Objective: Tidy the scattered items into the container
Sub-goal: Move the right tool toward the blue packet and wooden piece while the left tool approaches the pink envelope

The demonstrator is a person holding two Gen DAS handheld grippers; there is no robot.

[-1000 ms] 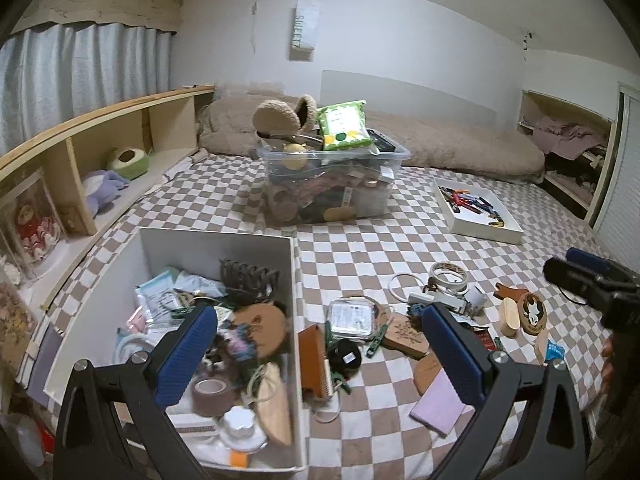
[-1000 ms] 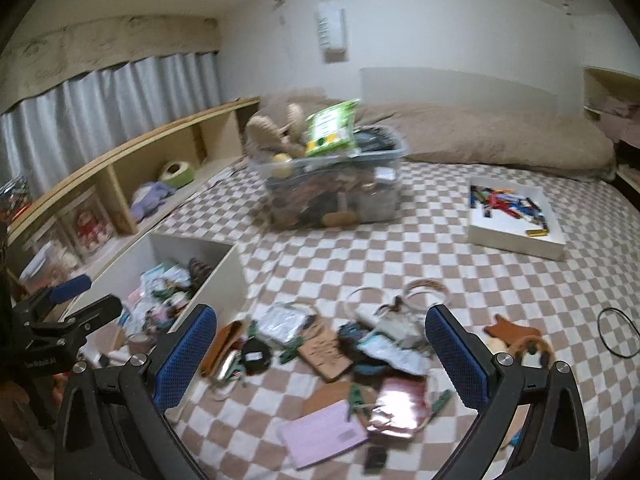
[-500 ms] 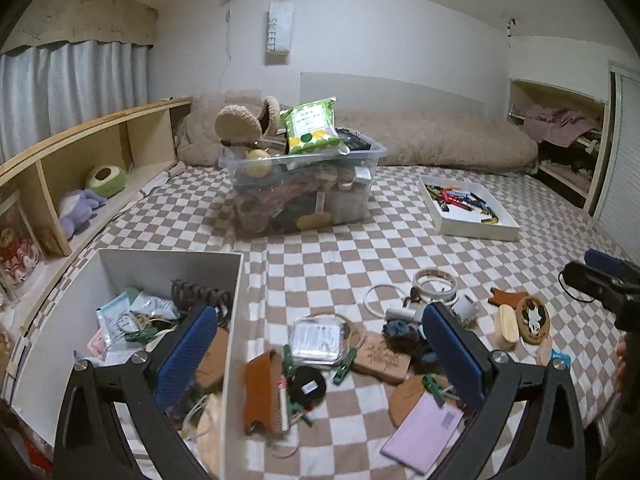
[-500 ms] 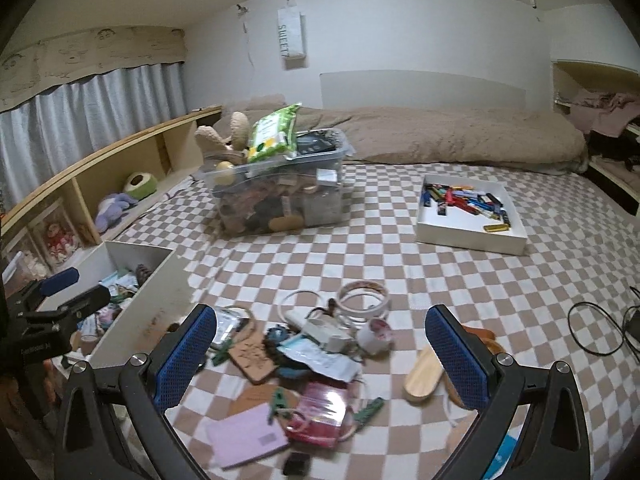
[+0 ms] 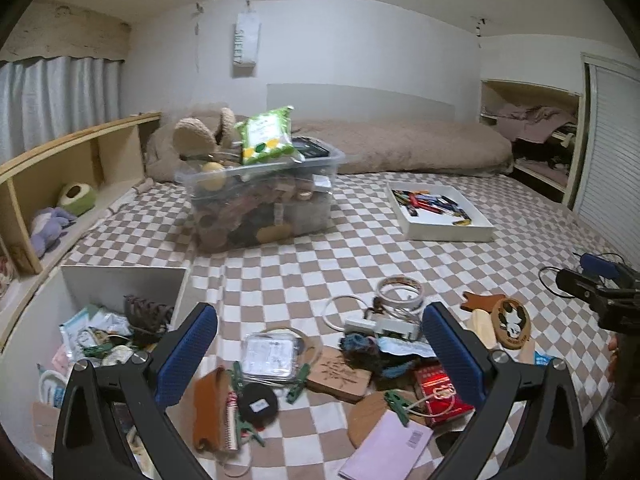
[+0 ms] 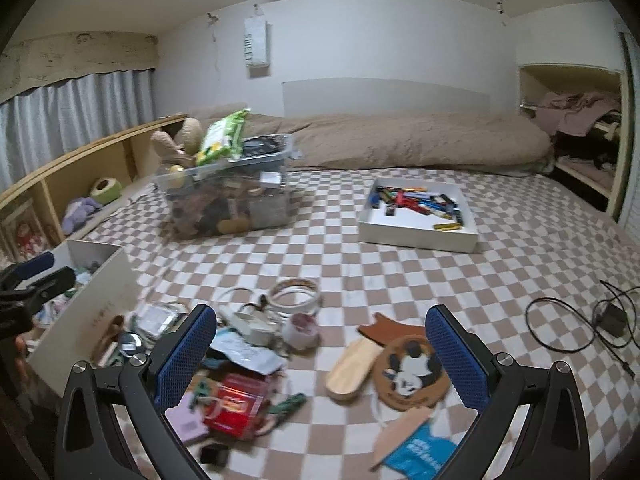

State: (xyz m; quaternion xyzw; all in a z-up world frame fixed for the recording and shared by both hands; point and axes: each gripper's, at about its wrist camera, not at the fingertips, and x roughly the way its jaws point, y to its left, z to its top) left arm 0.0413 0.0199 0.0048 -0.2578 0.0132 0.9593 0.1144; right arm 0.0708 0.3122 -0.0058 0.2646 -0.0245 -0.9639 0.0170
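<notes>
Scattered items lie on the checkered bedspread: a clear plastic case [image 5: 271, 355], a brown notebook [image 5: 210, 410], a red packet [image 5: 438, 394], a pink pad [image 5: 386, 446], tape rolls [image 5: 400, 292], a round panda coaster [image 6: 412, 372] and a wooden piece [image 6: 352, 364]. The white container [image 5: 120, 280], at the left, holds several items. My left gripper [image 5: 320, 356] is open and empty above the pile. My right gripper [image 6: 320, 356] is open and empty above the items, with the container's wall [image 6: 92, 316] to its left.
A full clear storage bin [image 5: 260, 204] stands farther back. A white tray of pens [image 5: 436, 216] lies at the back right. A wooden shelf [image 5: 72, 168] runs along the left. A black cable and charger [image 6: 592, 320] lie at the right. A brown duvet [image 6: 400, 140] lies at the back.
Both grippers have shifted right. The left view has moved from over the container to over the pile; the right view has moved toward the coaster. Both stay open.
</notes>
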